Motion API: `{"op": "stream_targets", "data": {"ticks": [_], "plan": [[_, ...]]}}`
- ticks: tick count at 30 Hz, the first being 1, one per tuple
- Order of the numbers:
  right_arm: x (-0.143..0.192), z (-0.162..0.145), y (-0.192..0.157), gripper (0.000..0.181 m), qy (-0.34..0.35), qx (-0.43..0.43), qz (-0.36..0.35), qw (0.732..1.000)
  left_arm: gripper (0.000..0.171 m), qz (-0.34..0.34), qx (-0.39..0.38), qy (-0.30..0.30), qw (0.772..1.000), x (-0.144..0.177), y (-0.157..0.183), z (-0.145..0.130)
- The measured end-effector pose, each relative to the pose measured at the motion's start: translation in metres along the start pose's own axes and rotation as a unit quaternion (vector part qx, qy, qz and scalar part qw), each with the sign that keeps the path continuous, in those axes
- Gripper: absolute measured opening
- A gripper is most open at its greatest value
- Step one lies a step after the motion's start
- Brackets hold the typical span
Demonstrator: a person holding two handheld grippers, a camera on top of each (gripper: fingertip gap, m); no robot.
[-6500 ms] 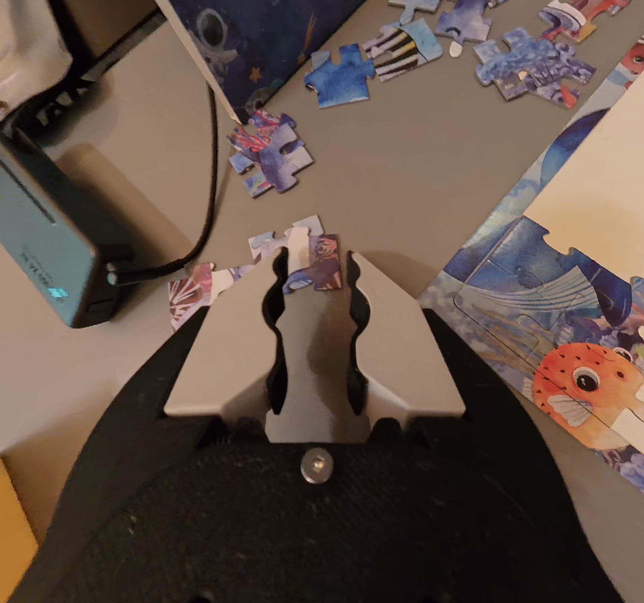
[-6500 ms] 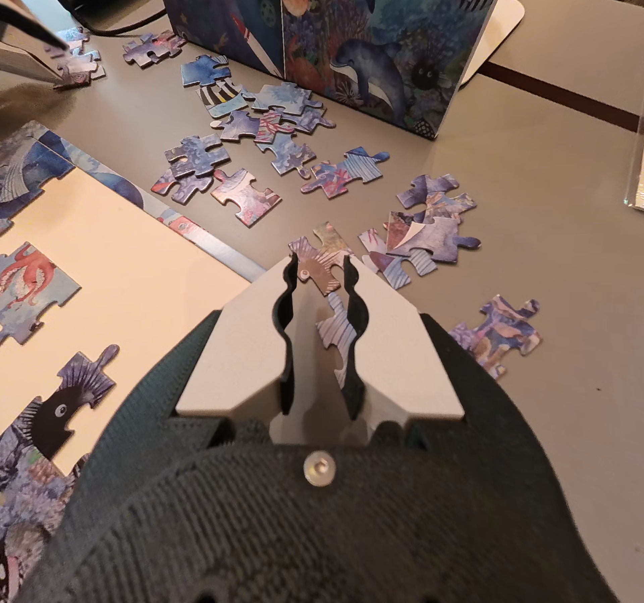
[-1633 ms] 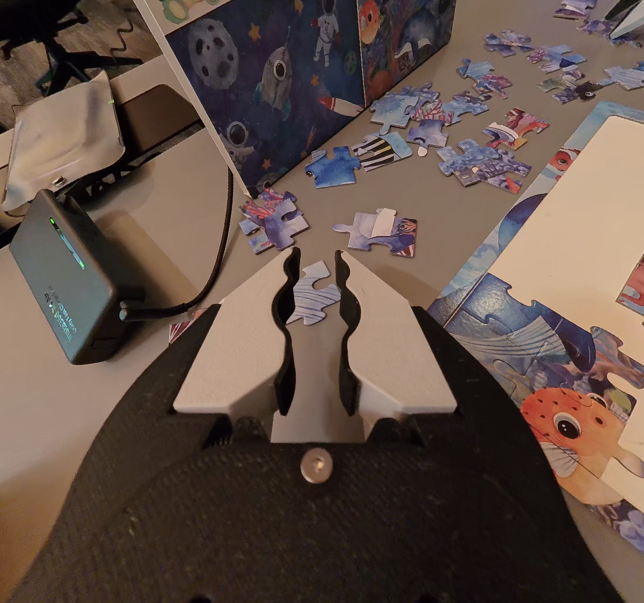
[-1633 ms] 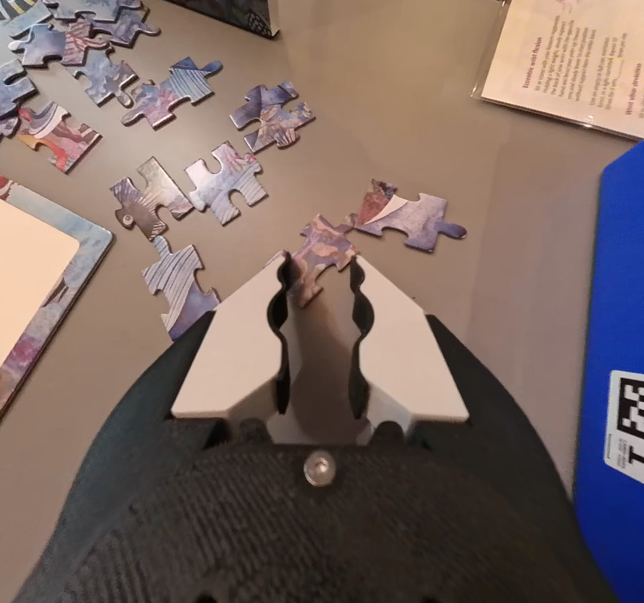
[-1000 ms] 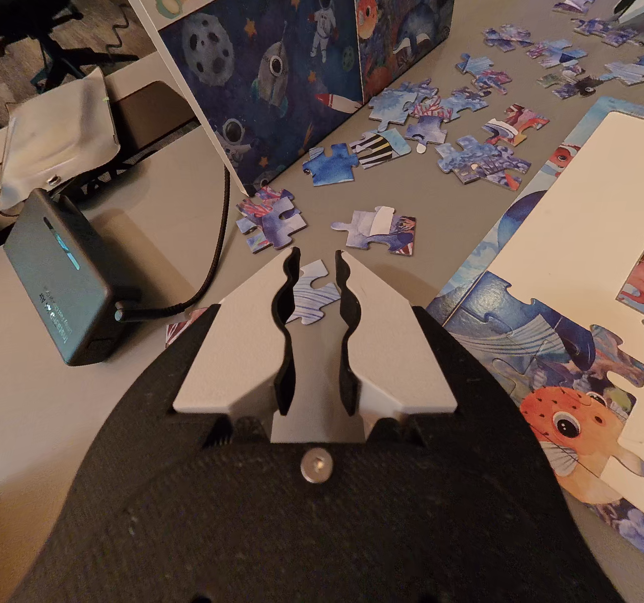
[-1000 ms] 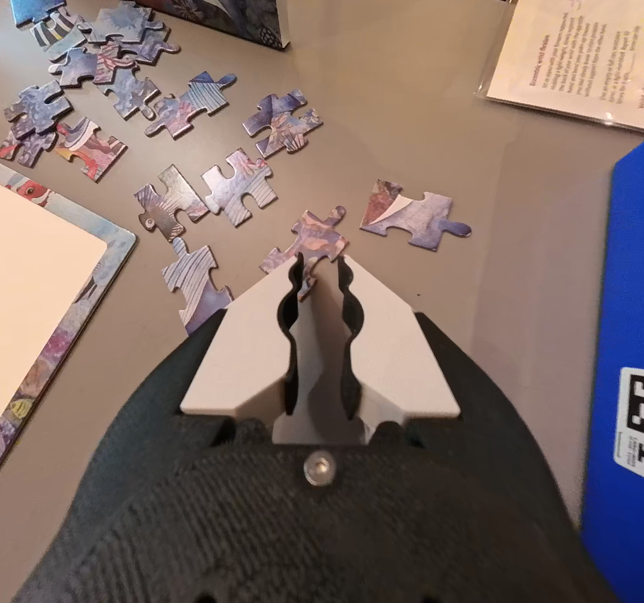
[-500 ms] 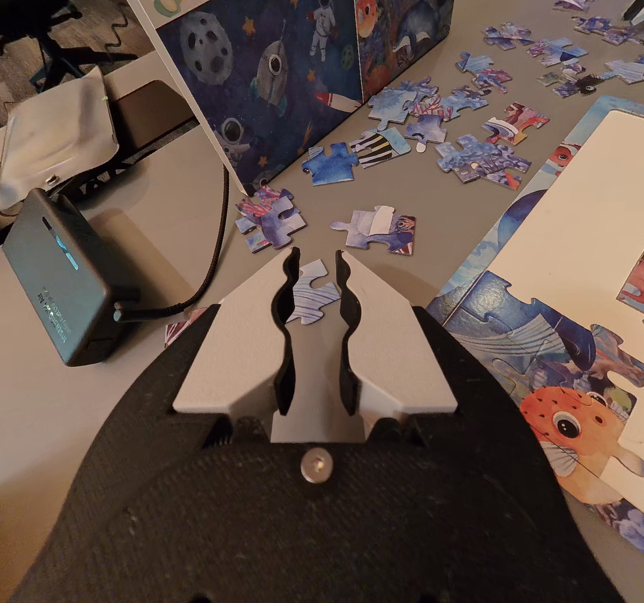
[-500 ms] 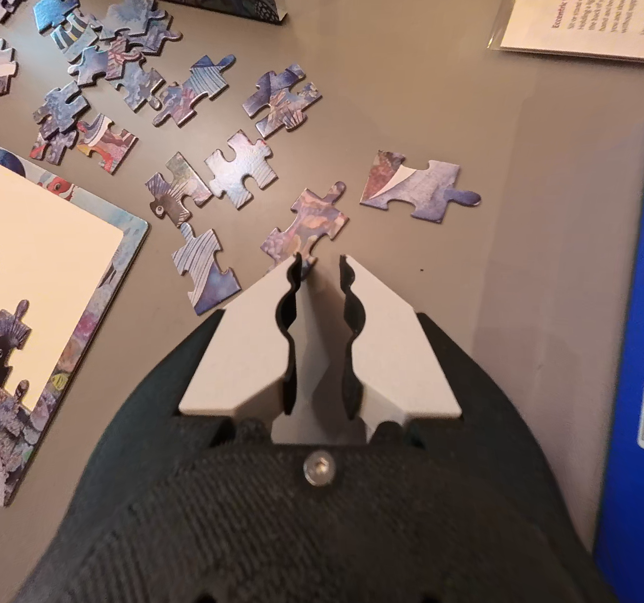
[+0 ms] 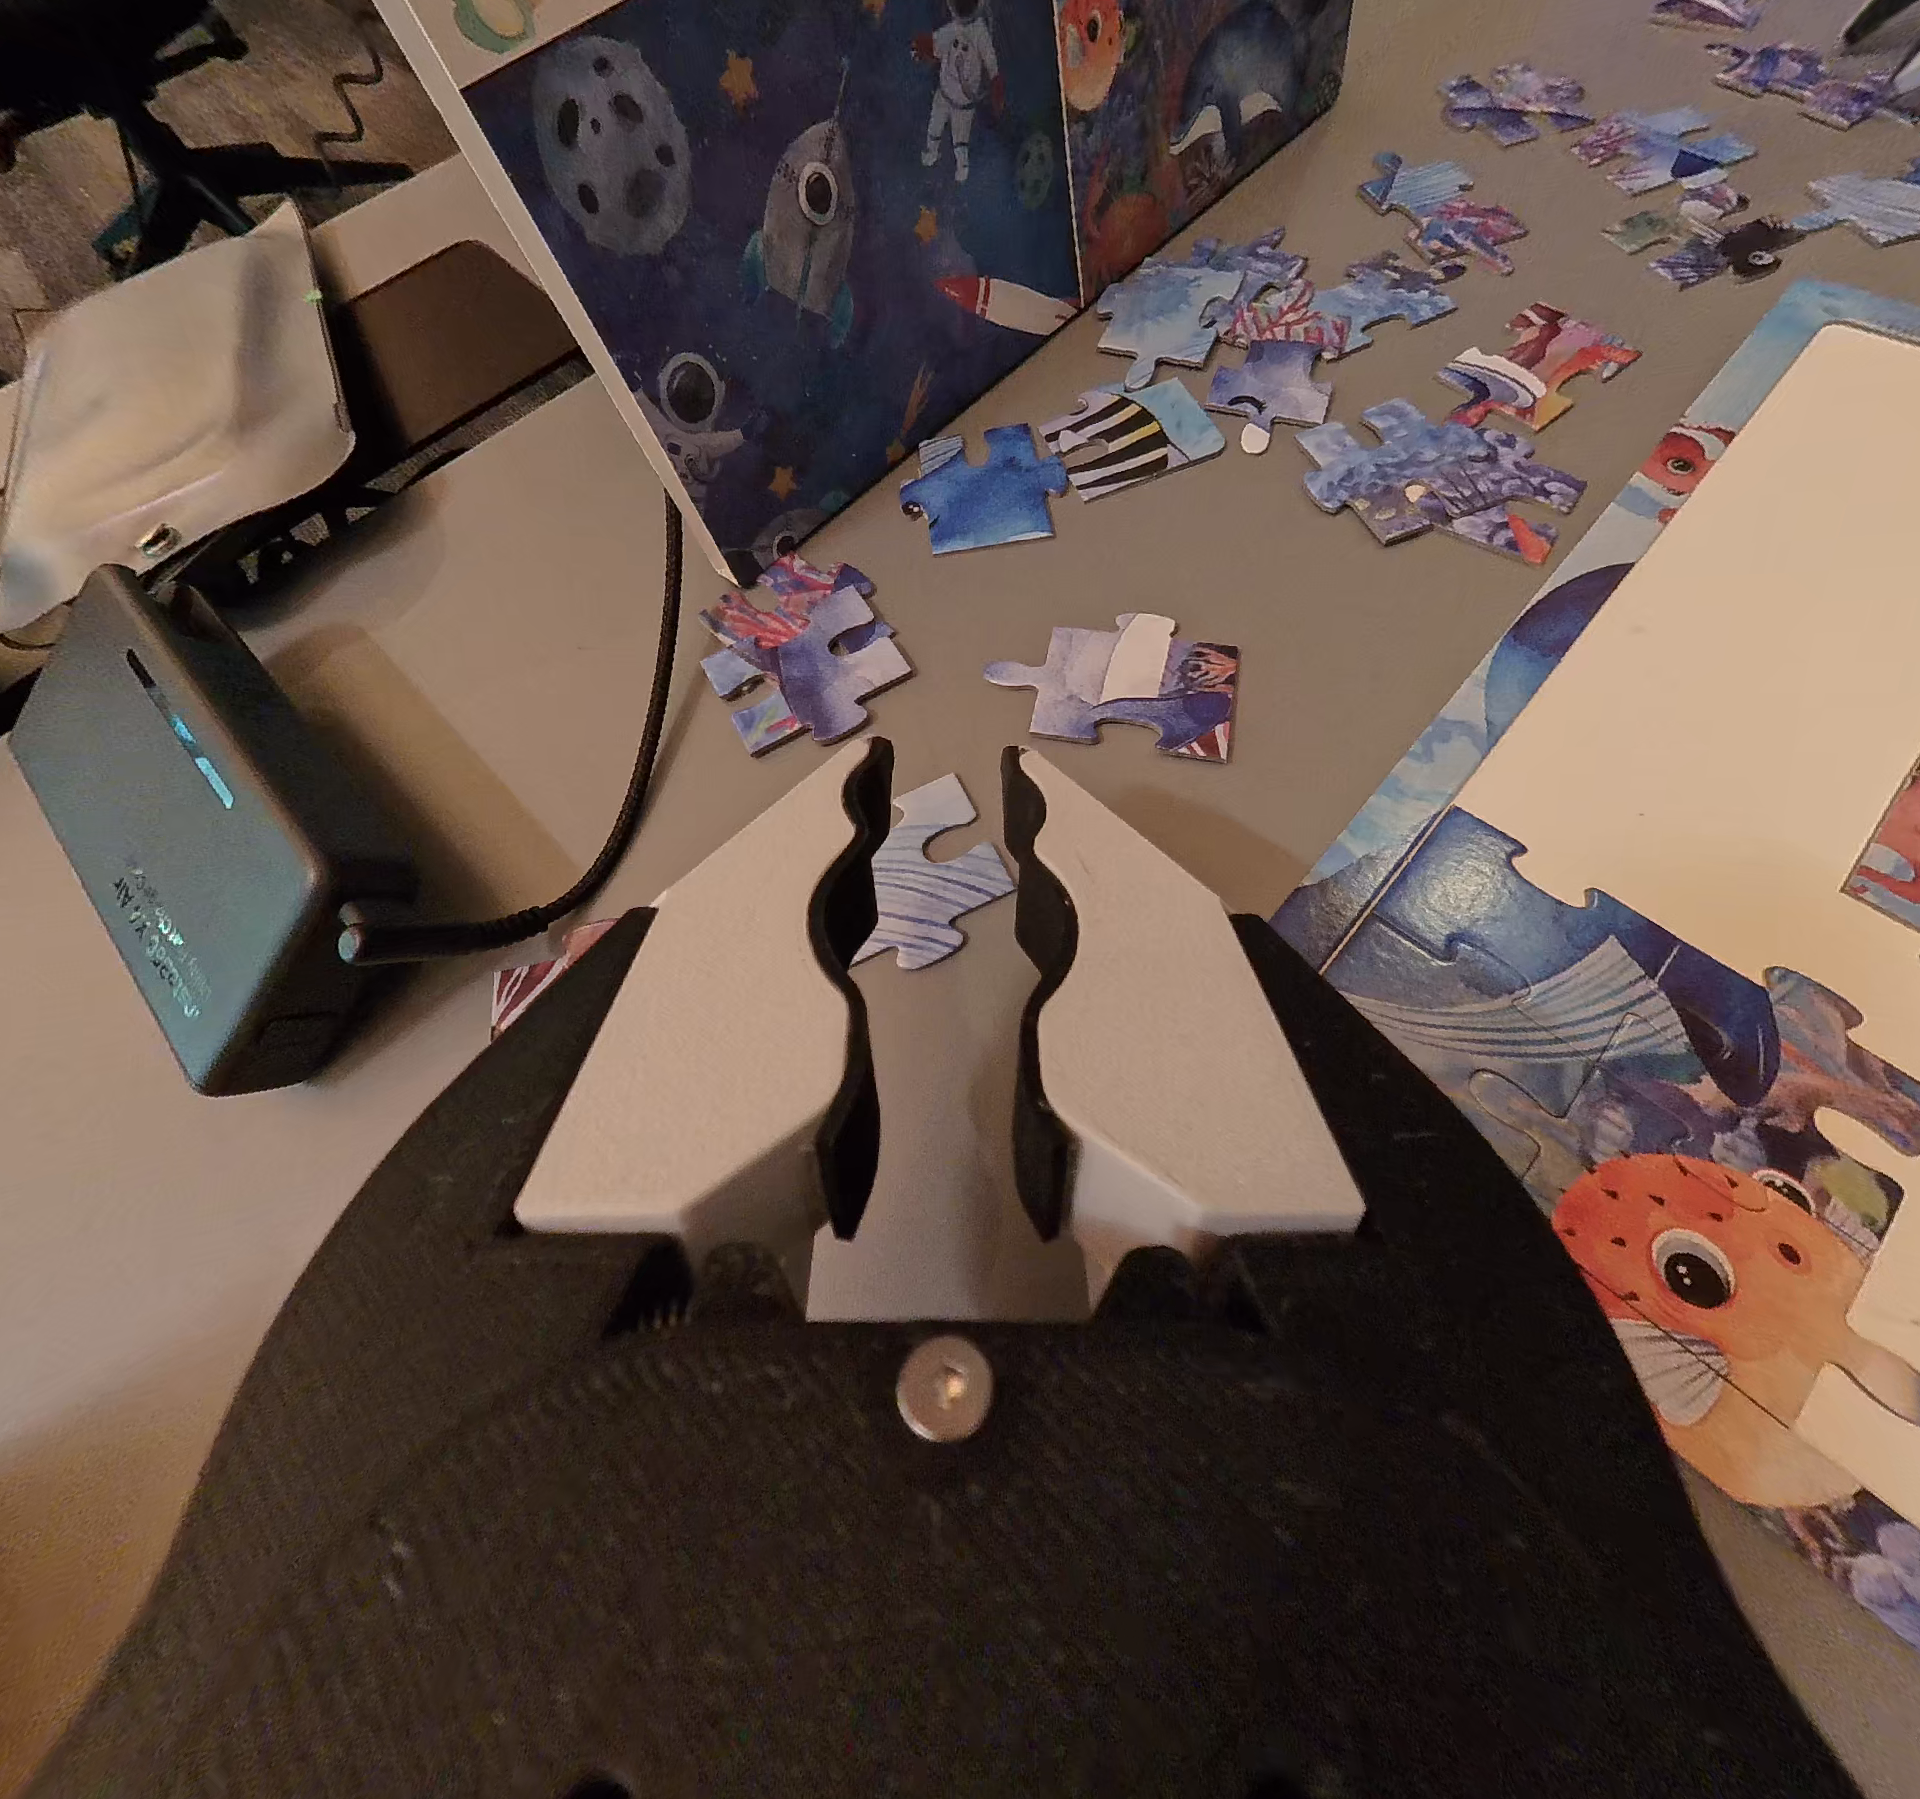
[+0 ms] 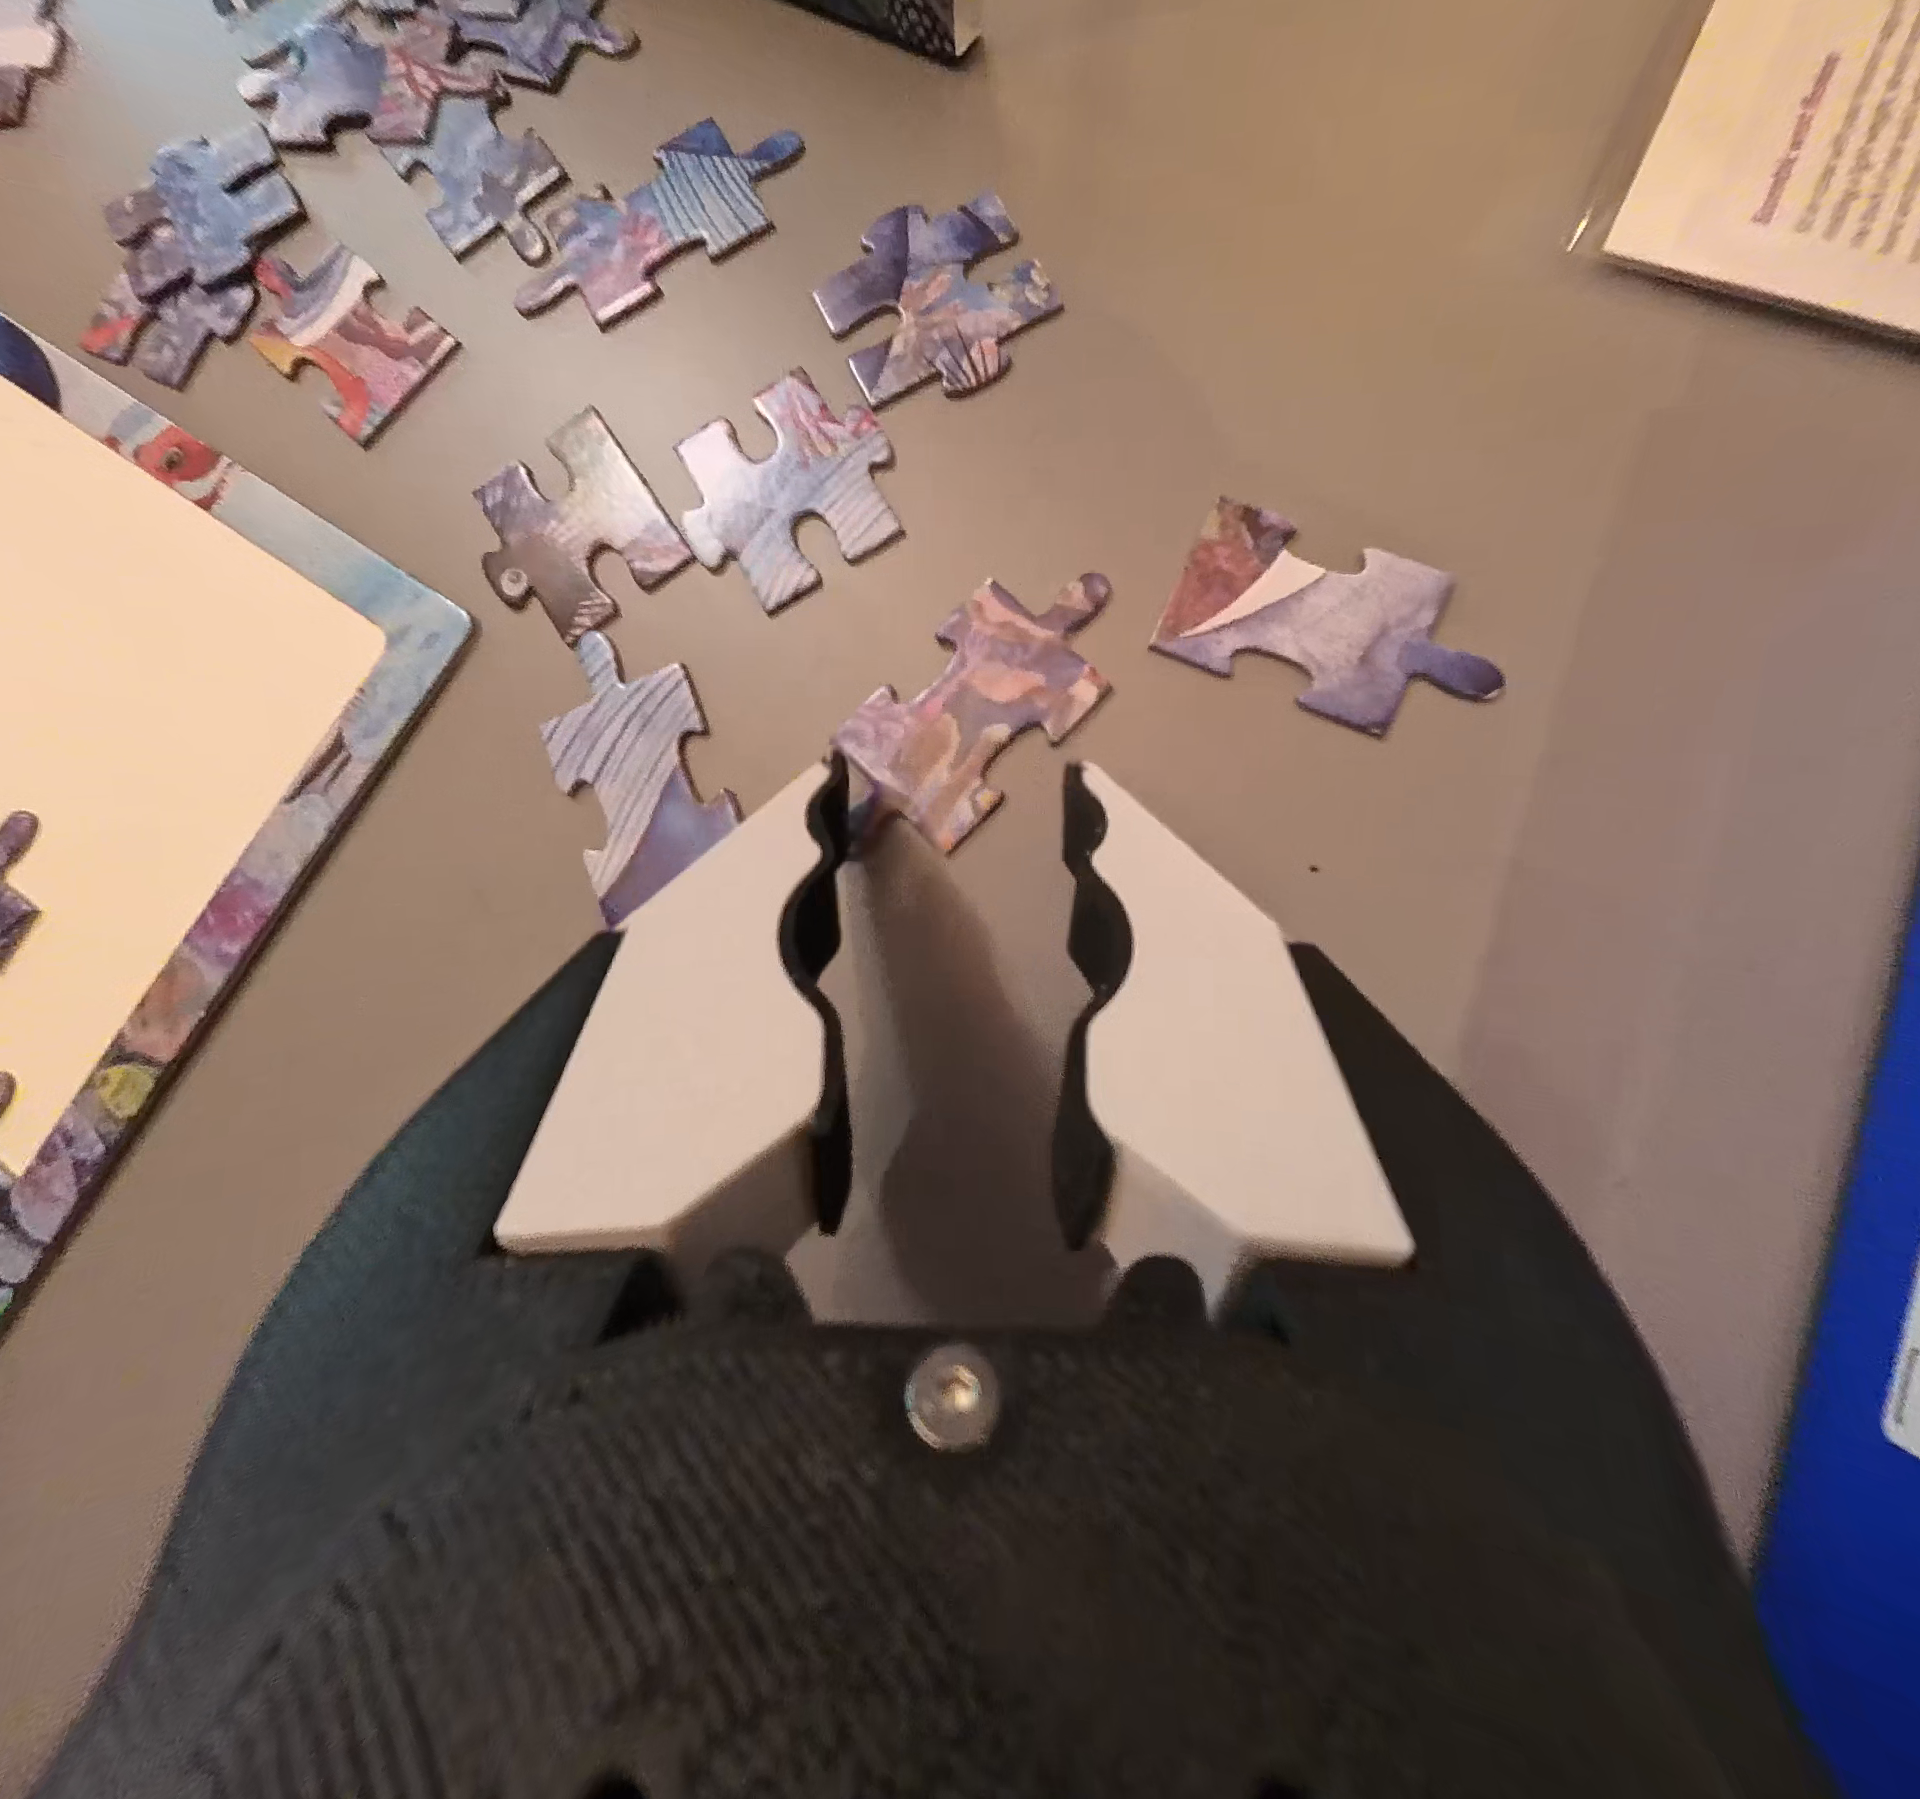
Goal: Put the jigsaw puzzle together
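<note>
Loose jigsaw pieces lie on the grey table. In the left wrist view my left gripper (image 9: 948,757) is open and empty, hovering over a blue striped piece (image 9: 930,882) that shows between its fingers. A piece with a peeled white patch (image 9: 1127,689) lies just ahead. The puzzle tray (image 9: 1382,845) with a joined whale and orange fish corner is to the right. In the right wrist view my right gripper (image 10: 956,773) is open, its tips either side of the near end of a pink-purple piece (image 10: 987,700). The tray's corner (image 10: 416,648) is to the left.
The upright puzzle box (image 9: 831,191) stands behind the pieces. A grey power bank (image 9: 156,835) with a black cable (image 9: 644,773) sits left. In the right wrist view a piece with a peeled corner (image 10: 1320,627), a striped piece (image 10: 634,762), a printed sheet (image 10: 1766,139) and a blue board (image 10: 1849,1230) lie nearby. There is about 40 cm between the tips of the two grippers.
My right gripper has opened wider and come closer to the pink-purple piece. My left gripper has stayed still, open over the striped piece.
</note>
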State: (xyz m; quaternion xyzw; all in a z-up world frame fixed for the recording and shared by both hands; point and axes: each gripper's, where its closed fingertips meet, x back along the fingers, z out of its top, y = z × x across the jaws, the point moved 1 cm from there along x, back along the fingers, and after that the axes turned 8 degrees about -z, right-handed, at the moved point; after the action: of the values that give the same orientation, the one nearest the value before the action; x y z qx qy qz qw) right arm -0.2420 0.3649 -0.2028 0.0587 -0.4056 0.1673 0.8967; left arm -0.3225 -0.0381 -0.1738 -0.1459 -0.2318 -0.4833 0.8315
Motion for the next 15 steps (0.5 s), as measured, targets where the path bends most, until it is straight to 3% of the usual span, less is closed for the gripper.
{"op": "stream_targets", "data": {"ticks": [8,15], "plan": [[0.003,-0.002,-0.029,0.032,-0.015,0.008,0.077,0.997,0.019,0.001,-0.001,-0.001,1.0,0.0,0.0,0.0],[0.01,0.017,-0.01,0.047,0.067,0.064,0.006,0.996,0.019,0.0,-0.003,-0.003,1.0,-0.001,0.001,0.0]]}}
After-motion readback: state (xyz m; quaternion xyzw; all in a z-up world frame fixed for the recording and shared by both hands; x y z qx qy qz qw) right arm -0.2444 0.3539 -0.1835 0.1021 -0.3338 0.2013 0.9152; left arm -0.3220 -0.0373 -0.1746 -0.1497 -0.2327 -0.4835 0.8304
